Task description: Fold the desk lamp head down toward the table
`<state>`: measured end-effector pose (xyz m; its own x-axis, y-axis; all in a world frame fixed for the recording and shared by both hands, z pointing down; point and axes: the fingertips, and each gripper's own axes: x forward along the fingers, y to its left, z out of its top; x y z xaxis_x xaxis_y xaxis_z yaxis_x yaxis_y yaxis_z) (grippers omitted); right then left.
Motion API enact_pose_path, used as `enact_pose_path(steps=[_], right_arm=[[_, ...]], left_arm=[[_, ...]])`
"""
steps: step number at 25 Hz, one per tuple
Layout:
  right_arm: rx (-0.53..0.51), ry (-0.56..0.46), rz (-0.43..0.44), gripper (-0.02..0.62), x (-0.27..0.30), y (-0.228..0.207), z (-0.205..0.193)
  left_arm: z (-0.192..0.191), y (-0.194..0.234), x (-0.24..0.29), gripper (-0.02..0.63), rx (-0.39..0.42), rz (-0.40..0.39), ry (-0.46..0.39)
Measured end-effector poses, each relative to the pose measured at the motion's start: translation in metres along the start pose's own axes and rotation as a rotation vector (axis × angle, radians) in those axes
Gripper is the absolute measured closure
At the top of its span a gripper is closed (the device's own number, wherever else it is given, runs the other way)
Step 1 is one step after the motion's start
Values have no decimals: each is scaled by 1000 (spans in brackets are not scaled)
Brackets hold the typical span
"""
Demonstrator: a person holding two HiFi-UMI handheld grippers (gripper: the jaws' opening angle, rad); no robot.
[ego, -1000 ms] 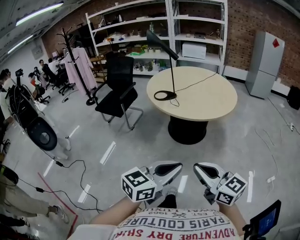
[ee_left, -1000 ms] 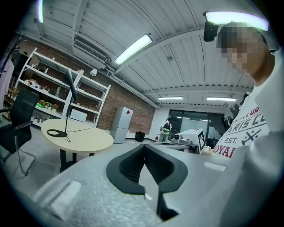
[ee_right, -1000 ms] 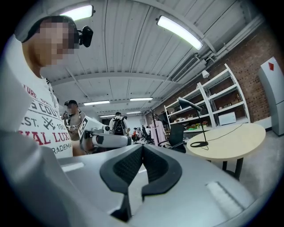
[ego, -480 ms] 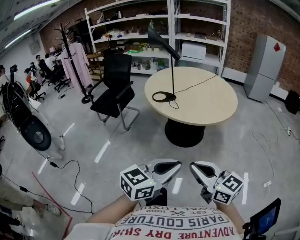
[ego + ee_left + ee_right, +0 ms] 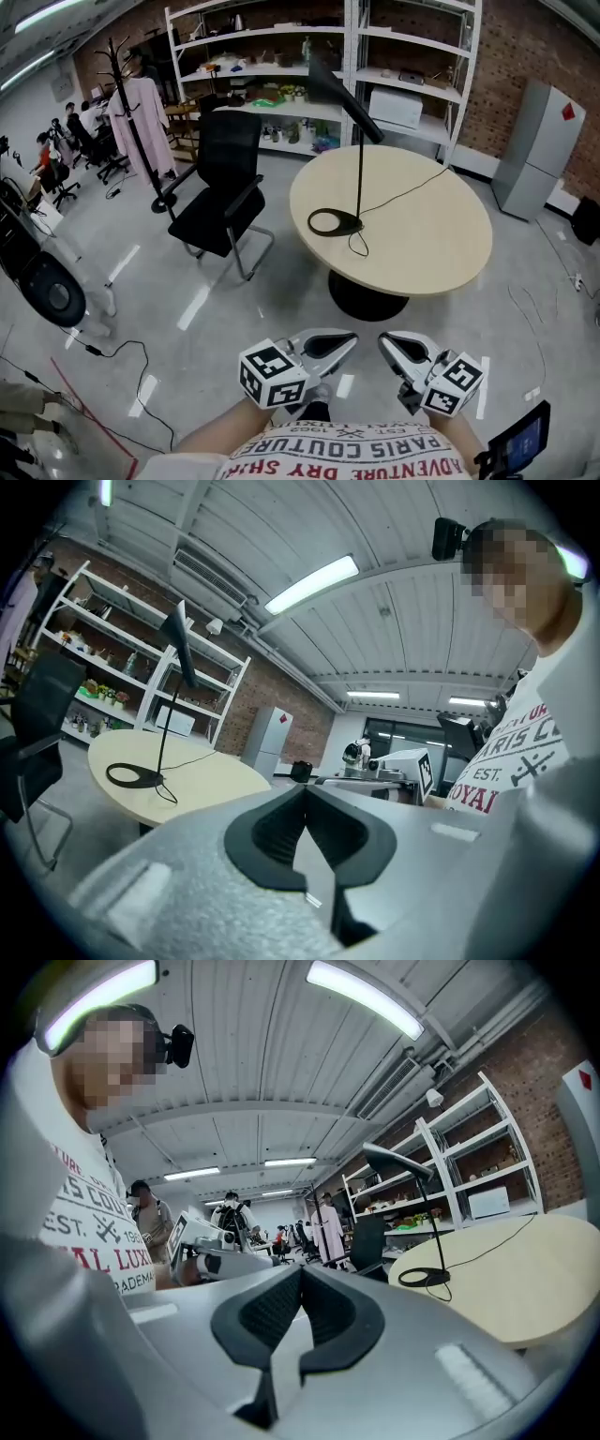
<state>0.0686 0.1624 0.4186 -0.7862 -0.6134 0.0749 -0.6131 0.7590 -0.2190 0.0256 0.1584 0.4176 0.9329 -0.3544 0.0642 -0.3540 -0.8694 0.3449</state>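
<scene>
Lamp and grippers are well apart: the desk lamp [image 5: 360, 169] stands on the round table [image 5: 441, 258] across the floor, with its ring base [image 5: 335, 222] near the table's left edge. Its thin stem is upright, and the flat black lamp head [image 5: 343, 90] slants up to the left from the stem's top, high above the tabletop. A black cord [image 5: 403, 190] runs from the base across the table toward its far right edge. The left gripper [image 5: 349, 339] and the right gripper [image 5: 386, 343] are held side by side low in the head view, close to the person's printed shirt, both pointing toward the table and touching nothing. In the left gripper view the jaws are pressed together with nothing between them, and the lamp shows small off to the left. The right gripper view shows the same closed, empty jaws, with the lamp to the right. A black chair [image 5: 225, 187] stands just left of the table, white shelving [image 5: 281, 42] lines the brick wall behind, and a coat rack [image 5: 131, 103] stands further left
</scene>
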Motion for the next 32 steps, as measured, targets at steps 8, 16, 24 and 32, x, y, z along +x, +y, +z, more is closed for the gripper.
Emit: enact_pose_path(steps=[8,16,24,32], right_arm=[[-3,-8,-23,592,94,-86,32],[-50,-31,-41,592,150,-141,63],[-65,-43,-75,592,160,-170,68],[-37,-50,-71,592,173,-196,69]], left_arm=[[57,120,22,604,-3,-17,-20],[97,200,39,604,24,-1,-13],[114,222,50,604,79,-4,-21],[116,246,61,604,71,18,-14]])
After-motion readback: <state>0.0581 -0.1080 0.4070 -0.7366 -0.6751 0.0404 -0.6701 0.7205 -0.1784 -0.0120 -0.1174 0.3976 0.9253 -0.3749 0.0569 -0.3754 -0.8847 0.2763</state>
